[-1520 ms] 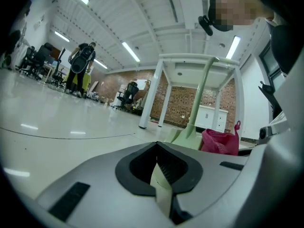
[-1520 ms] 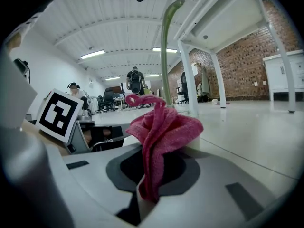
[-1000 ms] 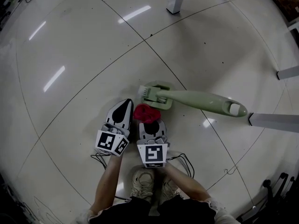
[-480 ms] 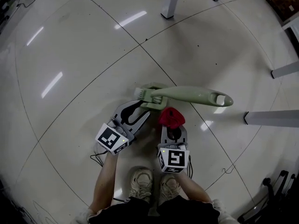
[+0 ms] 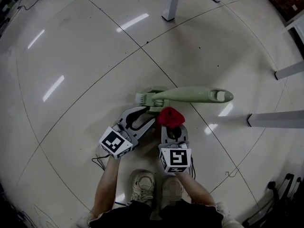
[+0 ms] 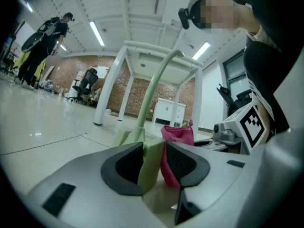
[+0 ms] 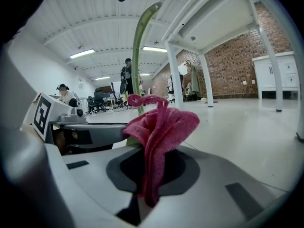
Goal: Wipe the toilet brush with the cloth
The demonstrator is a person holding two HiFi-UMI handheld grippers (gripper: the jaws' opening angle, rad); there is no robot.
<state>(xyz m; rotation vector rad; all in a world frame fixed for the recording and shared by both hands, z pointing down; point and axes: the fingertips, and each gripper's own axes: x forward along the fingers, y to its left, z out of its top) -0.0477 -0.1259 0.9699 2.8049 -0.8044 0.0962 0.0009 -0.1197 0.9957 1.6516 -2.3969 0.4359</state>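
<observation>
Wiping had not begun yet, I think; this looked like the getting-ready step. Near the middle of the head view the green toilet brush (image 5: 190,95) sat on the shiny floor (image 5: 71,127), with its long handle pointing to the right of the frame. The left gripper (image 5: 148,114), at the lower left of the brush, was opening its jaws. The green bottom part of the brush was between them, but the pads did not seem to squeeze it. The right gripper (image 5: 171,127), just below the brush, had its jaws pressed tight on the red cloth (image 5: 170,117). The cloth stuck up in a bunch just beside the brush. Next, I think the left jaws needed to close on the brush to keep it steady. Then the cloth needed to go up against the handle and rub along it. No brand or words could be read anywhere. Each gripper only had a cube (image 5: 115,142) with black and white square marks, and those were patterns, not letters.
</observation>
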